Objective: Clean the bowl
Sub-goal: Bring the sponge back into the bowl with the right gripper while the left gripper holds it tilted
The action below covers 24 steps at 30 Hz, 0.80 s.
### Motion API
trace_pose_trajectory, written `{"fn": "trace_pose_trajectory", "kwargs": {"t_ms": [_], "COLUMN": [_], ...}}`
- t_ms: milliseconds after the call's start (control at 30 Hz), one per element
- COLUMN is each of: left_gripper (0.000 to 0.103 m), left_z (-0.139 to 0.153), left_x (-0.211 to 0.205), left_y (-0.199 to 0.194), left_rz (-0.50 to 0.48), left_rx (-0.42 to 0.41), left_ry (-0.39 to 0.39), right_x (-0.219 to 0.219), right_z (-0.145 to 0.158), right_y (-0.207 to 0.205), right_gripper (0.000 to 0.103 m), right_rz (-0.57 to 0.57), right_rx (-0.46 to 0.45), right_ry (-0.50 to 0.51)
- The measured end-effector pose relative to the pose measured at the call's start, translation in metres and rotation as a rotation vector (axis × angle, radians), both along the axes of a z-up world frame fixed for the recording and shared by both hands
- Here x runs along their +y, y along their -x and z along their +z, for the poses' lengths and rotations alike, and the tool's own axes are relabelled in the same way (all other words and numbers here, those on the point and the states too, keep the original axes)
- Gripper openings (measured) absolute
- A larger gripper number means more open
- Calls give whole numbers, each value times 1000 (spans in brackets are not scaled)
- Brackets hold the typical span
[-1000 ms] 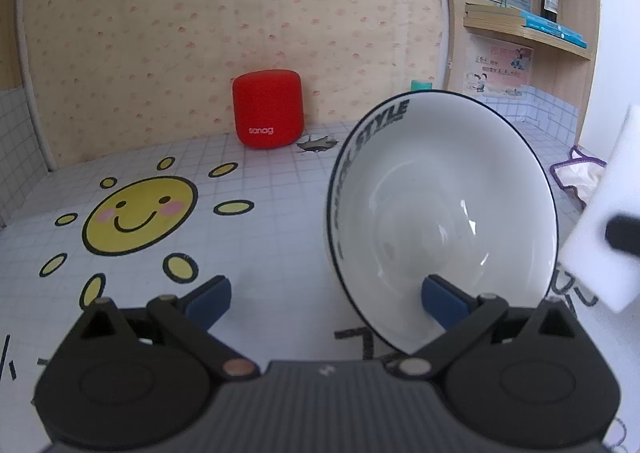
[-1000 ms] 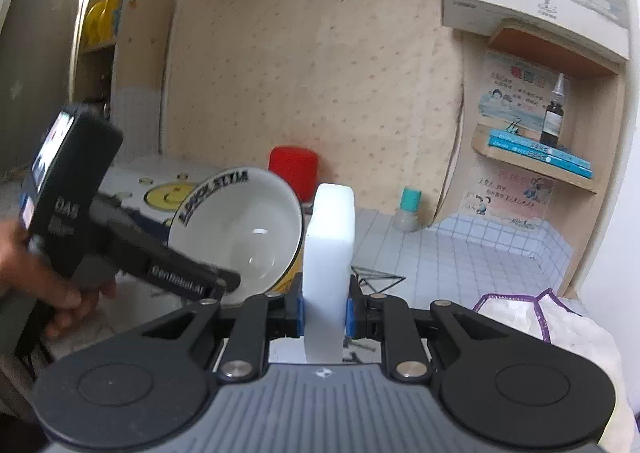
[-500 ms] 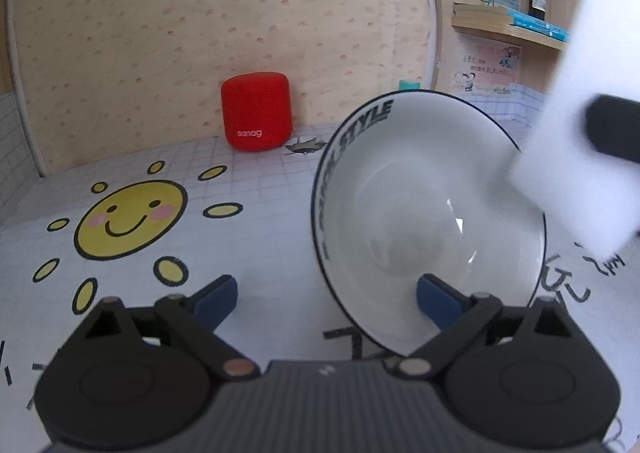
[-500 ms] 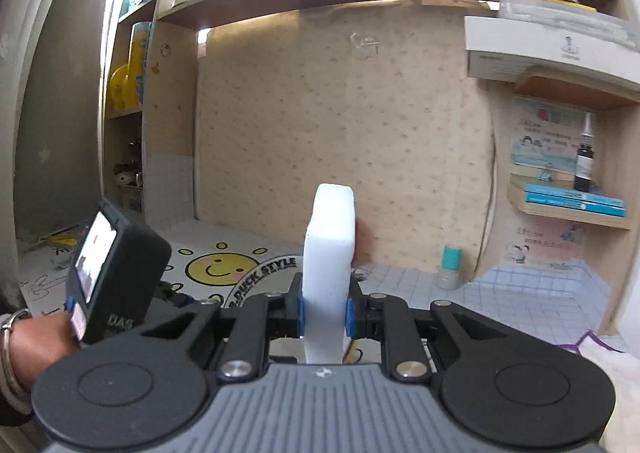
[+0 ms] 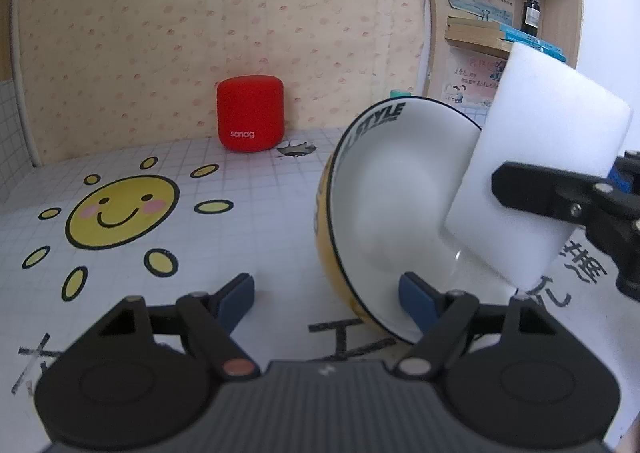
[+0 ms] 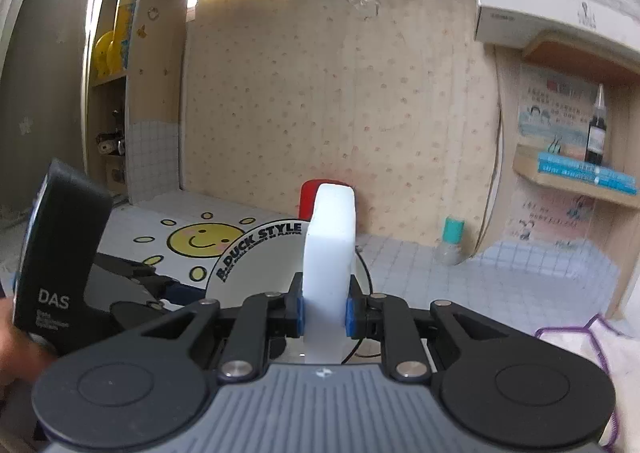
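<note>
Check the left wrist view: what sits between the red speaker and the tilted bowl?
In the left wrist view, only tiled tabletop with a small dark torn patch lies between the red speaker and the bowl; no object stands there.

We read "sanag" in white on the red speaker, "B.DUCK STYLE" in black inside the bowl rim, and "DAS" on the left gripper body.

The left wrist view looks forward, low and close along its fingers. The right wrist view looks leftward. Both share the bowl, sponge and speaker.
</note>
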<state>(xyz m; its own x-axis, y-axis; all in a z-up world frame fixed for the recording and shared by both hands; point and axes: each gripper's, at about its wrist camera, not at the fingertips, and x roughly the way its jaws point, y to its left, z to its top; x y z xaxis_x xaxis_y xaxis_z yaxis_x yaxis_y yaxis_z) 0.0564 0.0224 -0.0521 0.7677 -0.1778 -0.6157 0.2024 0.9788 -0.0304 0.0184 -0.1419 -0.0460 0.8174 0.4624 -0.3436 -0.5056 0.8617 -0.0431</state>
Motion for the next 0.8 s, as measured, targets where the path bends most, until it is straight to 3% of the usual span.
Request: {"fn": "trace_pose_trajectory", "kwargs": {"t_ms": [433, 633, 800], "left_gripper": [80, 81, 83], "left_z": [-1, 1, 4], "left_x": [8, 14, 19], "left_y": [-4, -5, -6], "left_rz": [13, 31, 75], "left_rx": [-2, -12, -33], "left_ry": [-1, 37, 5], "right_x": [-3, 6, 11], "right_z": [3, -2, -3], "right_y": [-8, -10, -10], "right_gripper": [17, 17, 17], "right_rz": [-49, -27, -17], "right_rx": [22, 45, 42], "right_ry": [-57, -41, -22]}}
